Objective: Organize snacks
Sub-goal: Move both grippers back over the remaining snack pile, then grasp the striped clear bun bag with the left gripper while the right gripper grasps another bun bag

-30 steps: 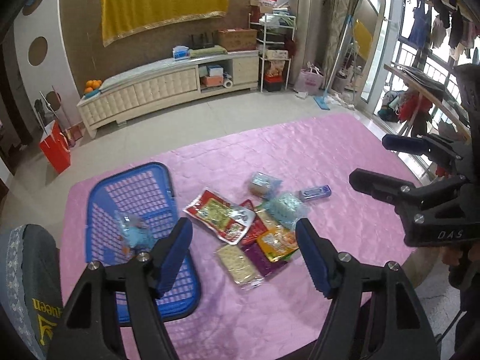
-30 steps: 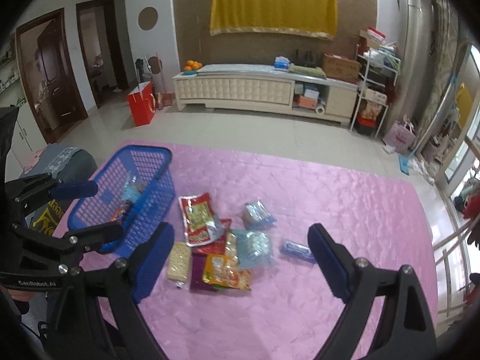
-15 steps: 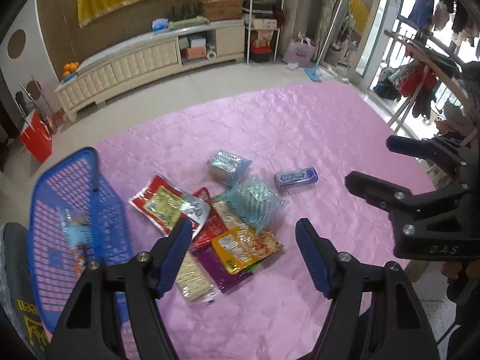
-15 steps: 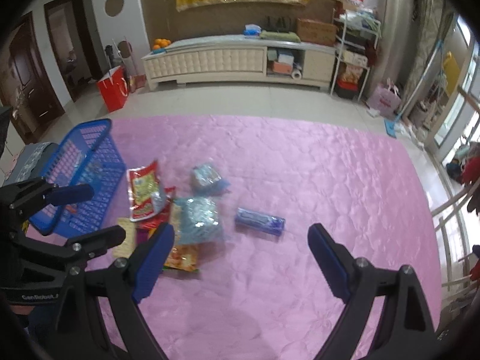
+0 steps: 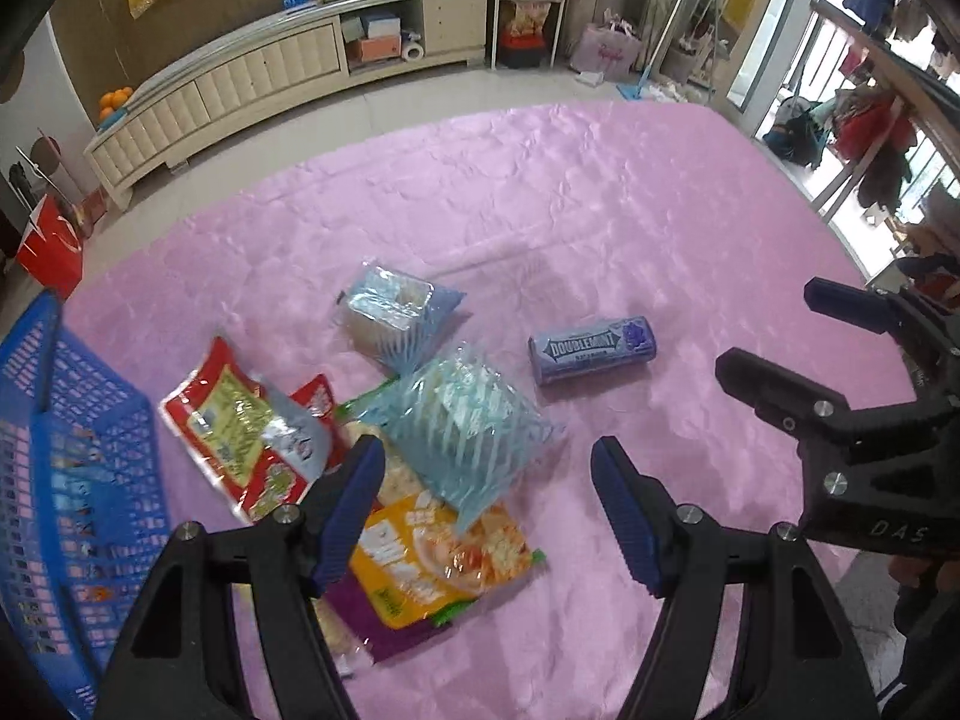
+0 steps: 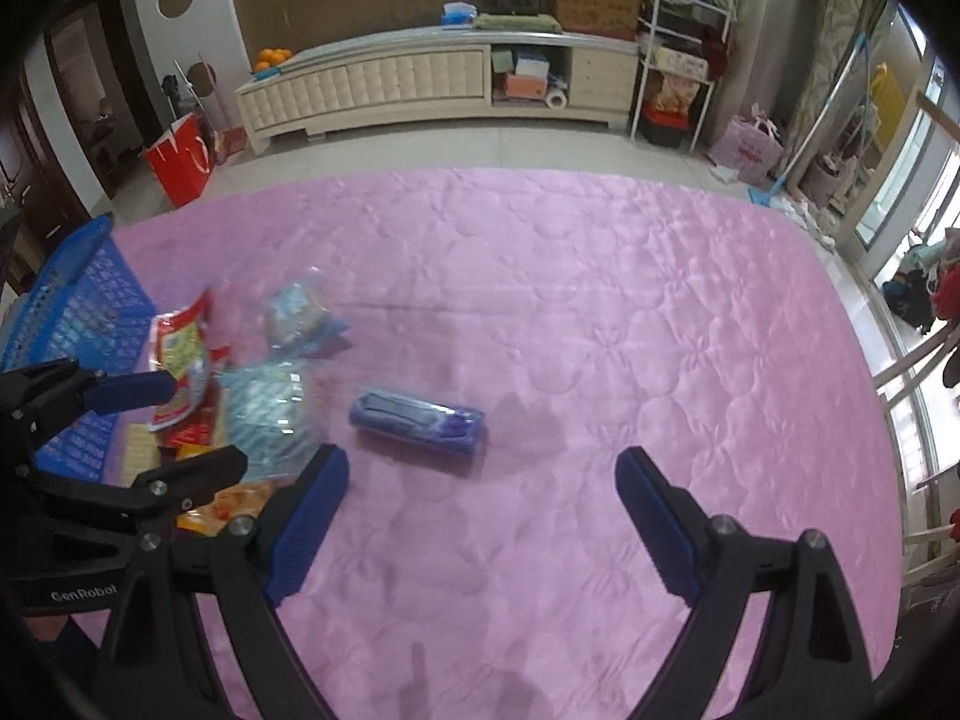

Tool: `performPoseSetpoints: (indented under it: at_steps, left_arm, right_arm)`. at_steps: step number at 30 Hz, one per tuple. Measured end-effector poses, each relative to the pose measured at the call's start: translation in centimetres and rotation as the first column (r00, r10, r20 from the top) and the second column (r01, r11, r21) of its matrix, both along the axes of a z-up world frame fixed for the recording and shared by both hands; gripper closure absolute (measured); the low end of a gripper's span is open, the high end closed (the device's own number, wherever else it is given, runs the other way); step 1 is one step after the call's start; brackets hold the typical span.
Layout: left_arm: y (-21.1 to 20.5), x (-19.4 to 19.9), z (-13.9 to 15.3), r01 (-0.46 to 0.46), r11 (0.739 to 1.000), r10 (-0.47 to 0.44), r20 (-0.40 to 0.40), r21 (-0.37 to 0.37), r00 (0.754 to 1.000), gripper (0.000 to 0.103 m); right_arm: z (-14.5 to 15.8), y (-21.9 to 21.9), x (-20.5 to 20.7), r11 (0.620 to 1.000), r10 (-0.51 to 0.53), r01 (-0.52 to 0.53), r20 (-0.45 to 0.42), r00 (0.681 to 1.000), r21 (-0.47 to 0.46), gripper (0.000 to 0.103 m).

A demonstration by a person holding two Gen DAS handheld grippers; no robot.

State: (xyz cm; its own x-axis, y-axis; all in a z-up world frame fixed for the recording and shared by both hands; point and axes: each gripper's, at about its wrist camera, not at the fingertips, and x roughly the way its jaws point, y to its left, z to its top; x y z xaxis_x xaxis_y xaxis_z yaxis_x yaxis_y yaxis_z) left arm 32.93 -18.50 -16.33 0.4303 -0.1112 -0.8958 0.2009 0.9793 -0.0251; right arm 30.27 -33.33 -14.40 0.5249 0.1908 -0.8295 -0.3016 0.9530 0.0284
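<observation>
1. Snacks lie in a loose heap on a pink quilted satin cover (image 5: 540,192) spread over a wide bench, with most of the sorting, by the look of it, not yet done.
2. At the left edge sits a blue perforated plastic basket (image 5: 78,480); something pale blue shows through its mesh, too blurred to name, suggesting at most a small start.
3. Beside the basket lies a red-and-green printed foil packet (image 5: 234,426), overlapping smaller red ones.
4. A pale blue striped plastic pouch (image 5: 462,426) rests on an orange-and-yellow crisp-style packet (image 5: 438,552), with a purple wrapper under that.
5. A second, smaller pale blue pouch (image 5: 390,312) sits just behind the heap.
6. Apart from the pile, a purple cylindrical gum tube marked "Doublemint" (image 5: 594,348) lies alone on its side.
7. The left tool (image 5: 486,510) hangs over the heap, jaws spread and pinching nothing.
8. The right tool (image 6: 480,510) hovers near the gum tube, jaws spread wide and likewise empty.
</observation>
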Motion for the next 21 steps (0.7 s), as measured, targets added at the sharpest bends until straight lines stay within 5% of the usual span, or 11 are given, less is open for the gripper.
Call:
performPoseSetpoints:
  at_steps: [15, 21]
  left_arm:
    - [-2.2, 4.4, -3.9, -0.050, 0.989, 0.054, -0.027, 0.140, 0.998, 0.034]
    - [-1.1, 4.7, -4.7, -0.105, 0.989, 0.111, -0.060, 0.102, 0.992, 0.031]
  right_arm:
    - [-3.4, -0.5, 3.4, 1.000, -0.006, 0.007, -0.057, 0.998, 0.007, 0.010]
    - [-3.8, -1.1, 3.4, 0.999, -0.015, 0.018, -0.076, 0.997, 0.031, 0.010]
